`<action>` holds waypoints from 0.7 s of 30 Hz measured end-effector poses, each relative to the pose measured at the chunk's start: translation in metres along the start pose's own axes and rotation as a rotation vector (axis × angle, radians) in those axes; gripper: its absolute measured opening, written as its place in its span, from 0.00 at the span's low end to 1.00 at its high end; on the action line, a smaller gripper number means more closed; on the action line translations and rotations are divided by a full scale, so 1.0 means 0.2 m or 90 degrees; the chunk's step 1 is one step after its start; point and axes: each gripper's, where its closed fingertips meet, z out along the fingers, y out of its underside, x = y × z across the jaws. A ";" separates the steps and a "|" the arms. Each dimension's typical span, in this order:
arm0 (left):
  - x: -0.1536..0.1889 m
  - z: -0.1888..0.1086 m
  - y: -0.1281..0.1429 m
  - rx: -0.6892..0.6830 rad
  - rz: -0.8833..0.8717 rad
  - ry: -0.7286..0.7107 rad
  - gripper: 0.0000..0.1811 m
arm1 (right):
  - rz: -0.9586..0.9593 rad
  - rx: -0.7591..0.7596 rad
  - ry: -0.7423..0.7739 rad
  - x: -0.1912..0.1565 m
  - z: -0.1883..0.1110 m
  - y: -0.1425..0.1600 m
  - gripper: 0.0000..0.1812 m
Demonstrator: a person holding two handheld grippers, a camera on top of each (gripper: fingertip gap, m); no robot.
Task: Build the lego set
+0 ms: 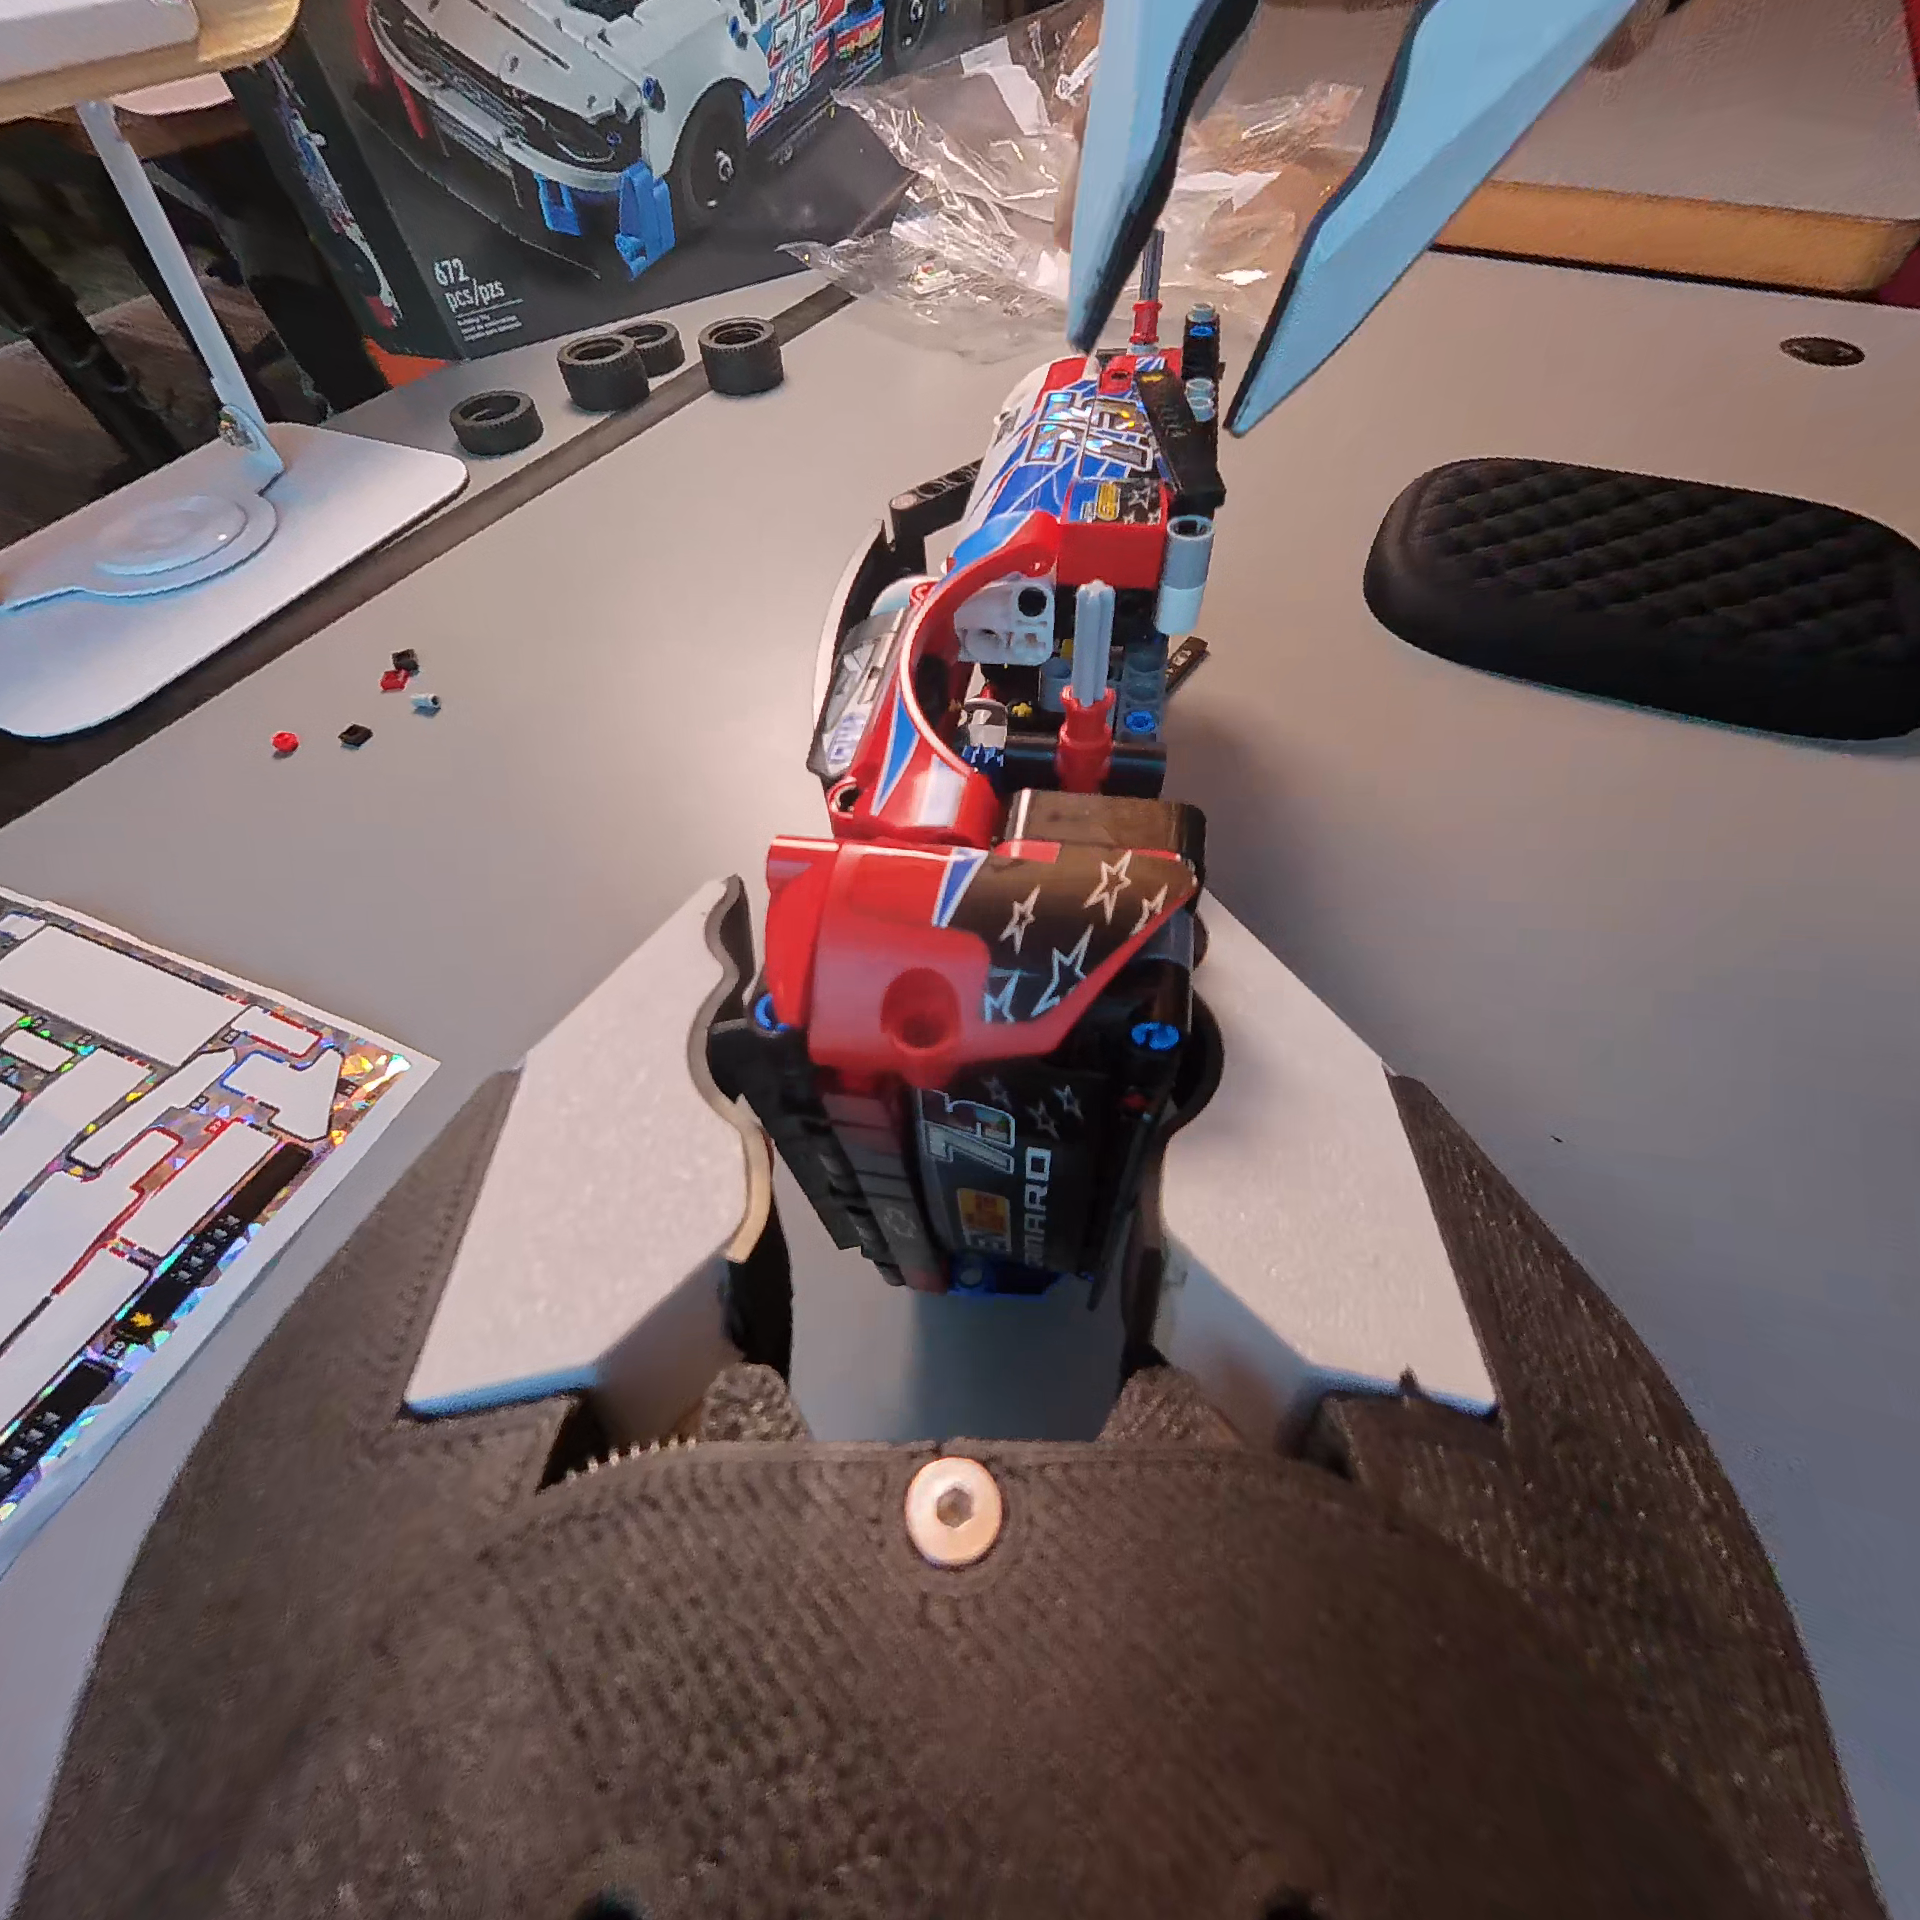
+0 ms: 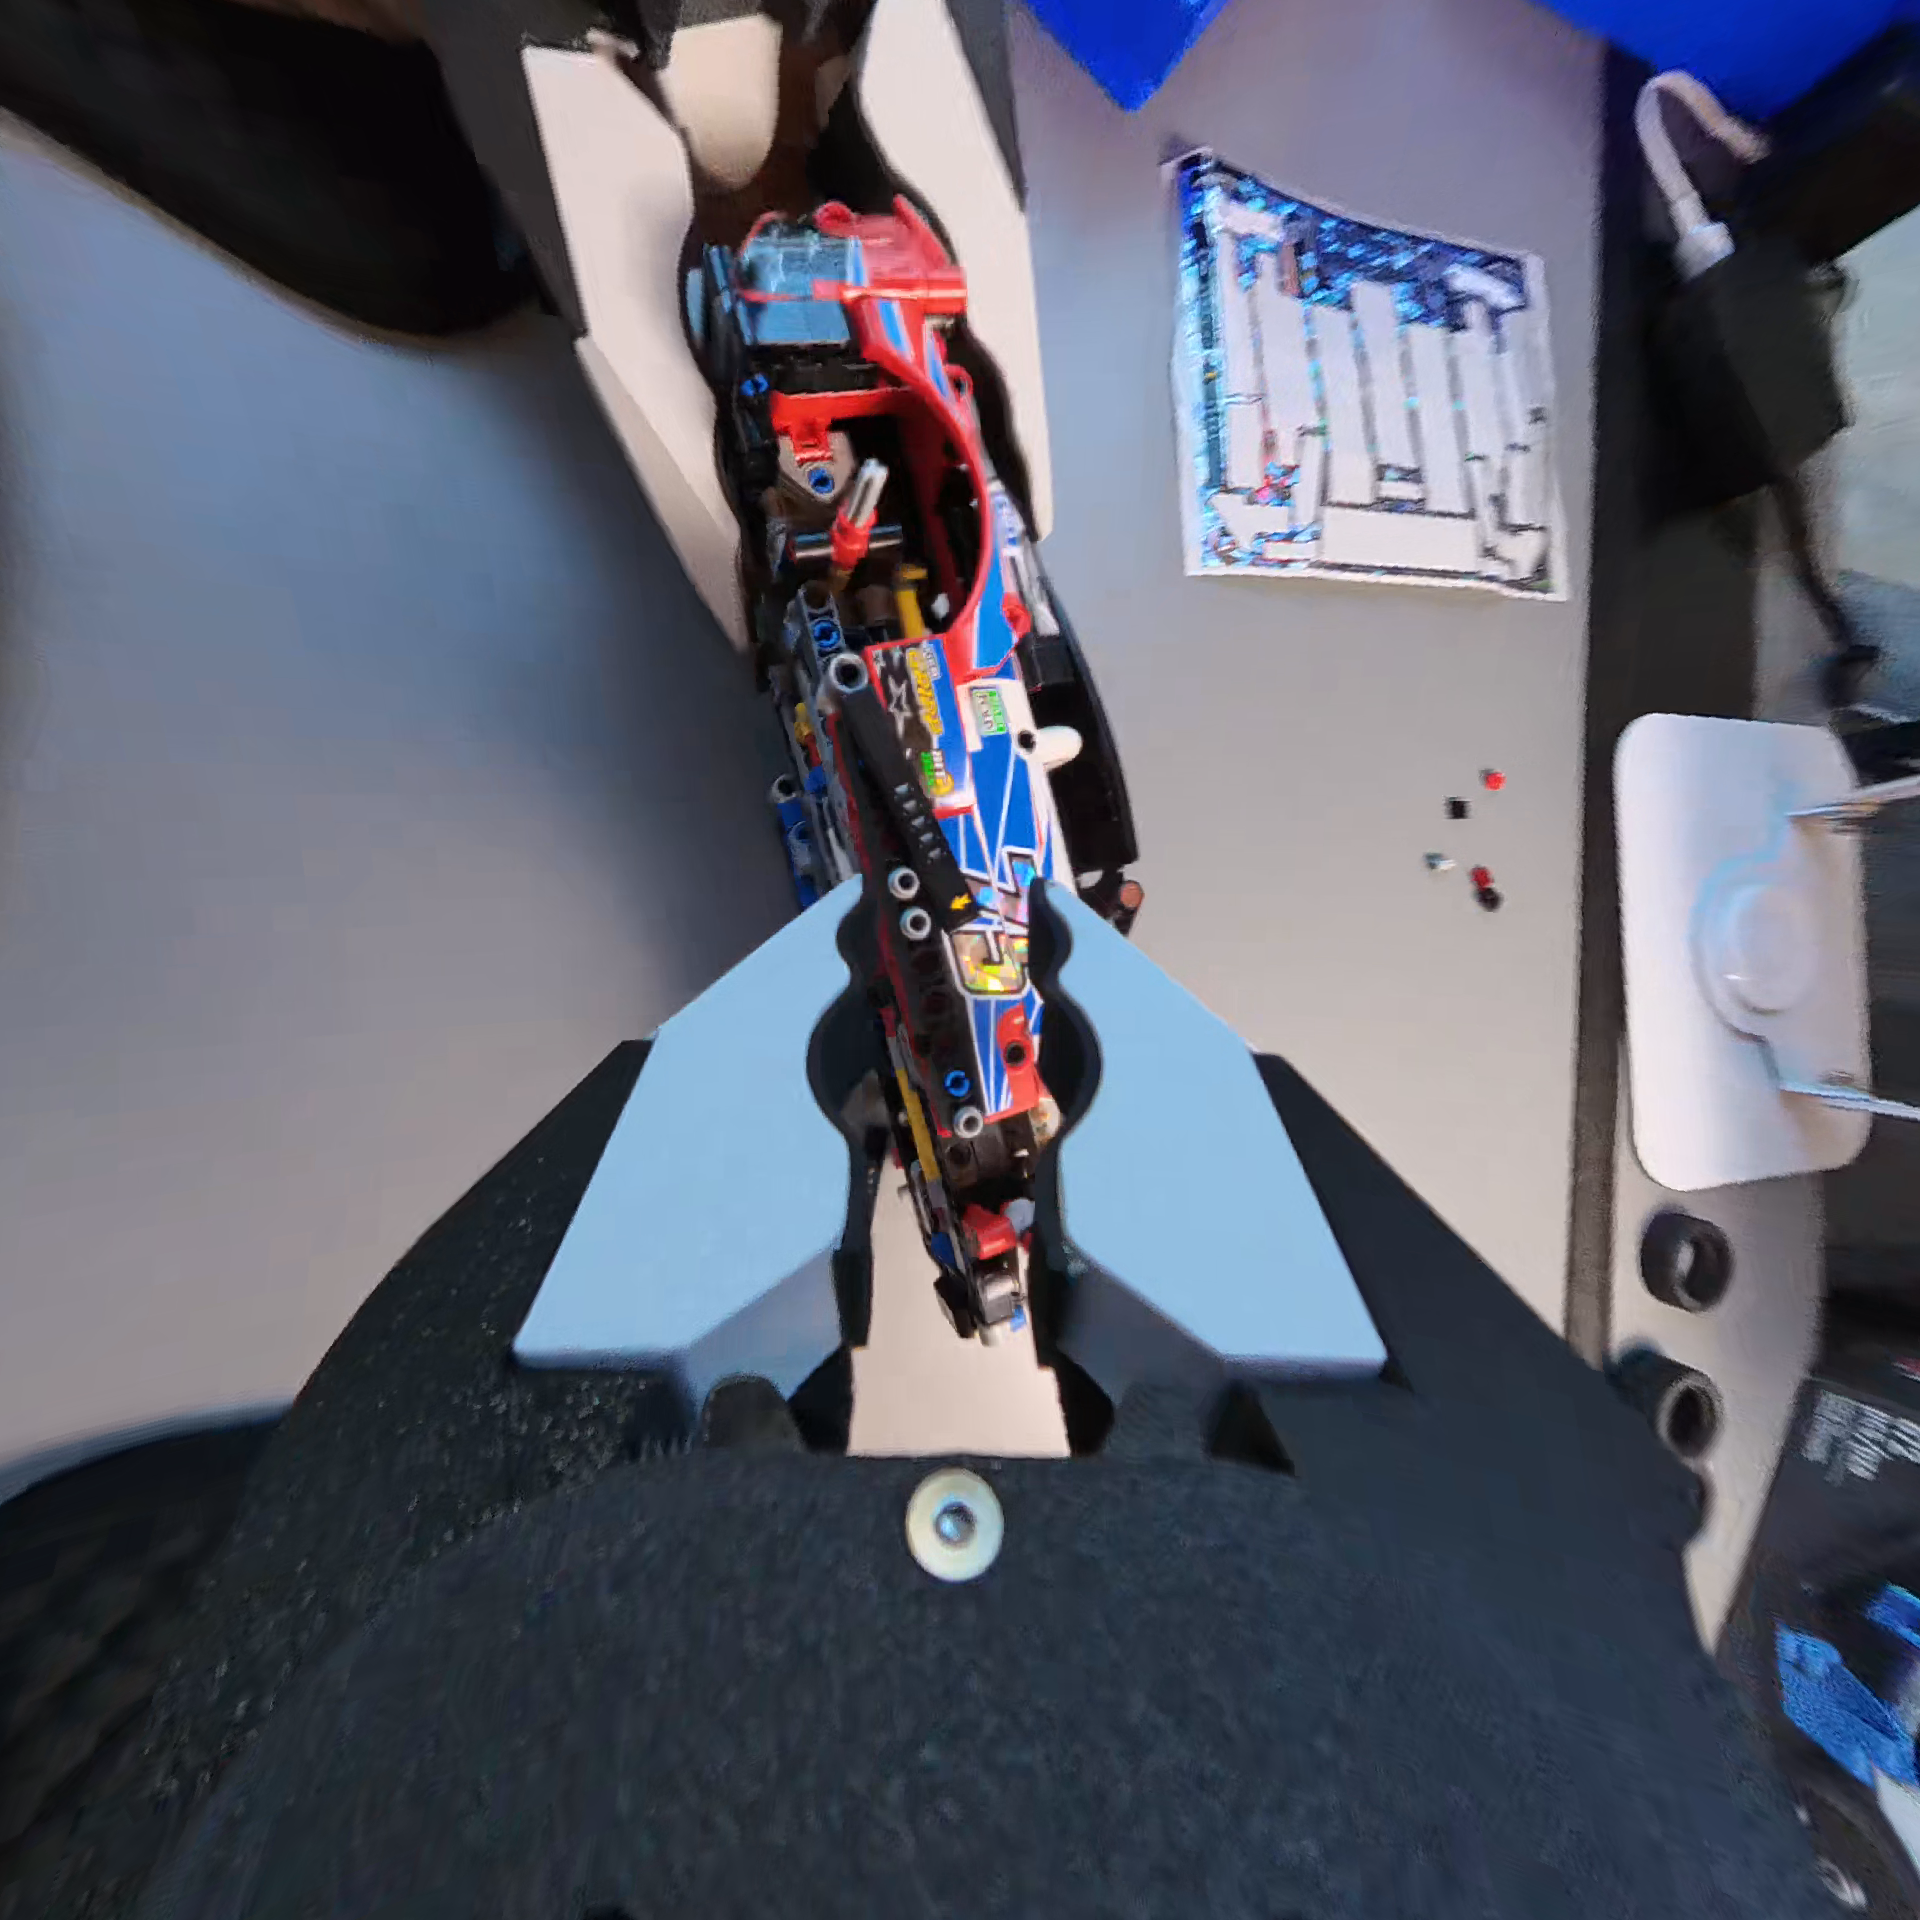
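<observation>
The partly built lego car (image 1: 1039,644) is red, blue, white and black, and it is turned on its side over the grey table (image 1: 623,810). My left gripper (image 1: 966,935) is shut on its near end, on the red and black starred panel. My right gripper (image 1: 1158,384) comes down from above and straddles the far end. In the right wrist view my right gripper (image 2: 951,914) is shut on the car (image 2: 935,727) at the black beam and stickered panel. The left gripper (image 2: 894,582) holds the opposite end. Grey axles with red bushes stick out of the car's open side.
Several black tyres (image 1: 613,369) lie beside the set's box (image 1: 582,156) at the back left. Crumpled plastic bags (image 1: 987,208) lie behind the car. A sticker sheet (image 1: 156,1143), small loose pieces (image 1: 395,686) and a white lamp base (image 1: 208,540) are left. A black pad (image 1: 1652,592) lies right. Spacing between my two grippers at the tips: around 10 centimetres.
</observation>
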 end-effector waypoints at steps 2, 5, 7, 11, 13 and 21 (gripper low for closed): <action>0.00 0.00 0.00 0.001 0.005 -0.001 0.43 | -0.010 -0.025 -0.053 -0.02 0.02 0.02 0.11; 0.00 0.00 0.00 0.001 0.004 0.000 0.43 | -0.030 -0.040 -0.089 -0.04 0.03 0.02 0.09; 0.00 0.00 0.00 0.001 0.001 0.001 0.43 | -0.039 -0.041 -0.091 -0.03 0.02 0.02 0.09; 0.00 0.00 0.00 0.000 -0.003 0.004 0.43 | -0.052 -0.028 -0.100 -0.05 -0.01 0.00 0.03; 0.00 0.00 0.00 0.001 -0.002 0.006 0.43 | -0.042 -0.030 -0.098 -0.04 -0.01 0.01 0.03; -0.01 0.00 0.00 0.000 -0.009 0.010 0.43 | -0.024 -0.042 -0.093 -0.03 0.00 0.04 0.08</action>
